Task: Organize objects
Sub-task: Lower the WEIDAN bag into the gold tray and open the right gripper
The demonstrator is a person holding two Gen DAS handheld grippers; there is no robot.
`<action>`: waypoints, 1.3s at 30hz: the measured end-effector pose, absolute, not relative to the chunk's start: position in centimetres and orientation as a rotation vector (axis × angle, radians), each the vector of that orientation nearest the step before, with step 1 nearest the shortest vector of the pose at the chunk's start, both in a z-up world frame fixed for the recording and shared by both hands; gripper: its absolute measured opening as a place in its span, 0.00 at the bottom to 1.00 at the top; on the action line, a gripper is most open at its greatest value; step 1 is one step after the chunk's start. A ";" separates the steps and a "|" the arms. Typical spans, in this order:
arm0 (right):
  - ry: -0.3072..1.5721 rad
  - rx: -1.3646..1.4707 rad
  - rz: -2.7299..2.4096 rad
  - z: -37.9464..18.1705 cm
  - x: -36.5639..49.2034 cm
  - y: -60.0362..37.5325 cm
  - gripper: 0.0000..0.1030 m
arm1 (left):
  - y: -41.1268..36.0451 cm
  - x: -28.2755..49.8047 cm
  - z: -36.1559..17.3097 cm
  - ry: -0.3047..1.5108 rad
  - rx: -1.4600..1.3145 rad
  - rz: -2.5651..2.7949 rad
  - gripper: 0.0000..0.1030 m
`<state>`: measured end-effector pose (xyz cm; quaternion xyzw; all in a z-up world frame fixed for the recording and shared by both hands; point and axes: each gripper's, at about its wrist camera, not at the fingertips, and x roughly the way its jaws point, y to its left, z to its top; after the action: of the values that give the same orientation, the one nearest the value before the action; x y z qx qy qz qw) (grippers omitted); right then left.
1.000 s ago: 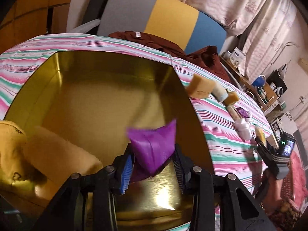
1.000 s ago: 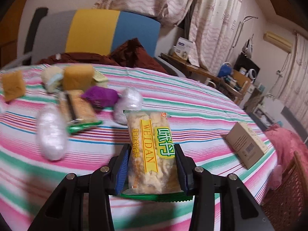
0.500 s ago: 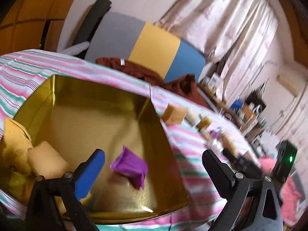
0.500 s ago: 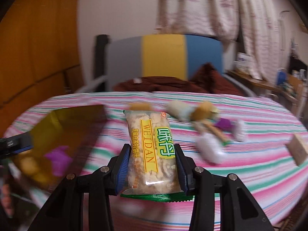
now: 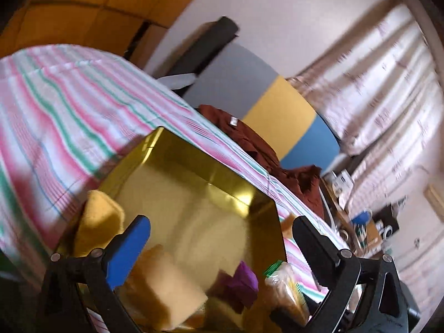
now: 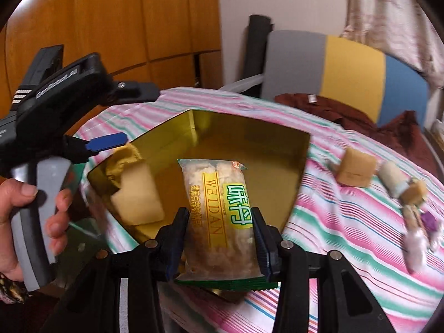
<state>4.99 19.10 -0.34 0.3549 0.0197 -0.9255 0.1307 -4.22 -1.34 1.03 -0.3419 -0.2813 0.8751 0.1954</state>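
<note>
Right gripper pinches clear WEIDAN snack packet over shiny gold tin, poised for drop. Left gripper spread wide, empty; purple wrapped sweet lies inside tin.

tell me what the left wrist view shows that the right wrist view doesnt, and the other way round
Only the left wrist view: the purple packet lying in the gold tin, with the left gripper open and empty, its jaws having just been opening. Only the right wrist view: the hand on the left gripper's handle, and the loose snacks on the tablecloth. Both: the gold tin, the yellow cake inside it, and the cracker pack clamped in the right gripper.
</note>
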 end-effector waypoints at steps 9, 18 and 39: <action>0.021 1.171 -2.547 -2.1 1.1 17.0 0.44 | -1.0 -4.0 0.9 -0.752 -0.955 2.482 1.00; -0.160 1.169 -2.577 -1.8 1.1 17.9 0.44 | -0.2 -3.9 0.7 -0.716 -0.983 2.481 1.00; -0.388 1.166 -2.925 -1.2 7.4 30.4 0.44 | 5.5 -2.0 0.8 -0.413 -1.017 2.370 1.00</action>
<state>7.42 30.45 -1.19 0.3674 -0.1222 -0.9218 -0.0157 -2.03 5.50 0.85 -0.3759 -0.1527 0.8758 0.2615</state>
